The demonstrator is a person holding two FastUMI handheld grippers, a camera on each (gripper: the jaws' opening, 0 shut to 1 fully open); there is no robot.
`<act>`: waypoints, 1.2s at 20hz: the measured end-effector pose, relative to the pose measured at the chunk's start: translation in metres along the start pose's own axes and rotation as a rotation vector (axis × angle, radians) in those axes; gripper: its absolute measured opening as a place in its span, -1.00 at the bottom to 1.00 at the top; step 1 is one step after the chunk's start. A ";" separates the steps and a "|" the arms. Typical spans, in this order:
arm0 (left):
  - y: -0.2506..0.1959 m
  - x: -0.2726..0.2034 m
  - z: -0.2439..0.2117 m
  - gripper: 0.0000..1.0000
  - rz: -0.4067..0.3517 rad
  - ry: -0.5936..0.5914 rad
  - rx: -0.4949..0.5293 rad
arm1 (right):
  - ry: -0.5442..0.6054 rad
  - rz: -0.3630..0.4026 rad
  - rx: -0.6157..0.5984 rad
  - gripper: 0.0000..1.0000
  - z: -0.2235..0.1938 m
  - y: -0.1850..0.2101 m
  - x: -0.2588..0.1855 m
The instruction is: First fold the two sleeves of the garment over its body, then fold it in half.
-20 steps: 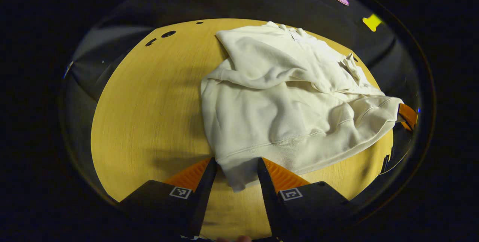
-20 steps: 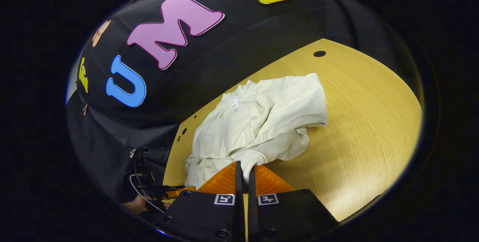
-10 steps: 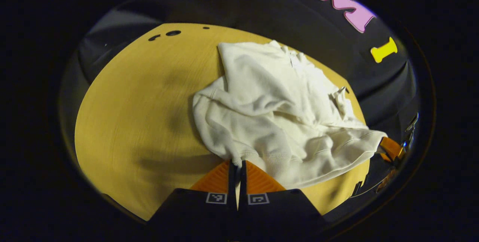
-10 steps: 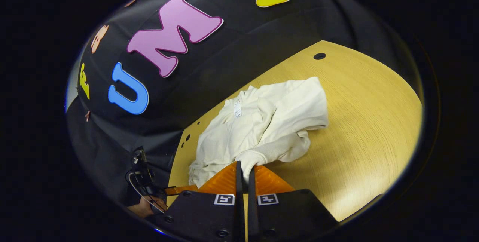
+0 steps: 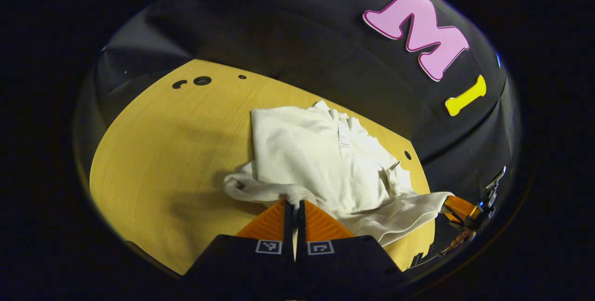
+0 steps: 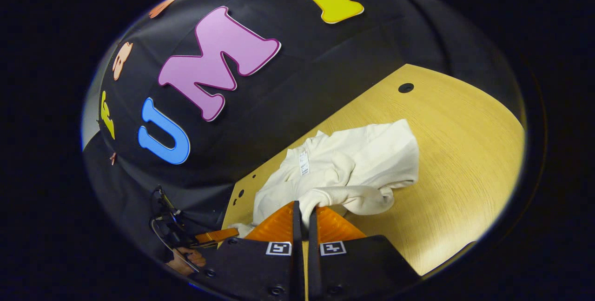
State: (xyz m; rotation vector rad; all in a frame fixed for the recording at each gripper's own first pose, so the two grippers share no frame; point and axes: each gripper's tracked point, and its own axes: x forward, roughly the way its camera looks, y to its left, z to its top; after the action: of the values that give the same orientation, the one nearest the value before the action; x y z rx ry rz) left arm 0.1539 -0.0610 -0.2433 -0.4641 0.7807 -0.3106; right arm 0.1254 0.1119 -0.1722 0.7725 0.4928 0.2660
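Both grippers have the cream sweatshirt (image 5: 320,161) by its lower edge. In the left gripper view the left gripper (image 5: 294,208) has its two fingers drawn almost together, with just a thin slit between them, and a bunched bit of the ribbed hem is pinched in that slit right at the tips. In the right gripper view the right gripper (image 6: 303,210) is drawn in just as narrow, with a roll of hem fabric caught between its fingers and rising out of the tips. The sweatshirt lies on the yellow wooden table (image 5: 162,161), toward the far edge near the black cloth wall (image 5: 297,45), its collar end with a small white tag (image 6: 304,163) farthest from the grippers. The upper body lies fairly flat on the tabletop, while the part near the fingers is pulled up into folds and wrinkles; one sleeve lies over the body in a loose roll (image 6: 367,196). From the left gripper view, the right gripper also shows at the far right, past the table's edge, with a stretched corner of the hem running to it (image 5: 458,208). From the right gripper view, the left gripper sits low on the left beside a hand (image 6: 186,259) and some cables. A few round holes (image 5: 202,80) mark the tabletop near its far corner.
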 end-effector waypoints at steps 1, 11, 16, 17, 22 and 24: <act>-0.004 0.004 0.006 -0.88 -0.006 -0.011 -0.007 | -0.011 0.002 0.000 -0.85 0.006 0.001 0.005; -0.010 0.076 0.031 -0.88 0.024 -0.037 -0.028 | -0.077 -0.076 0.065 -0.85 0.045 -0.041 0.077; -0.004 0.113 0.043 -0.89 0.084 -0.049 -0.077 | -0.030 -0.170 0.083 -0.85 0.036 -0.080 0.126; 0.001 0.118 0.044 -0.89 0.108 -0.047 -0.070 | -0.010 -0.188 0.085 -0.85 0.031 -0.086 0.135; 0.012 0.136 0.037 -0.89 0.179 -0.028 -0.041 | 0.049 -0.241 0.115 -0.73 0.018 -0.099 0.153; 0.013 0.139 0.034 -0.88 0.192 -0.019 -0.037 | 0.056 -0.253 0.113 -0.72 0.018 -0.104 0.153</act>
State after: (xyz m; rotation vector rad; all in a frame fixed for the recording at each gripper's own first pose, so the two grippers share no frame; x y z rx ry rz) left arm 0.2733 -0.1003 -0.3122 -0.4227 0.8065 -0.1133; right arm 0.2709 0.0914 -0.2866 0.8051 0.6568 0.0247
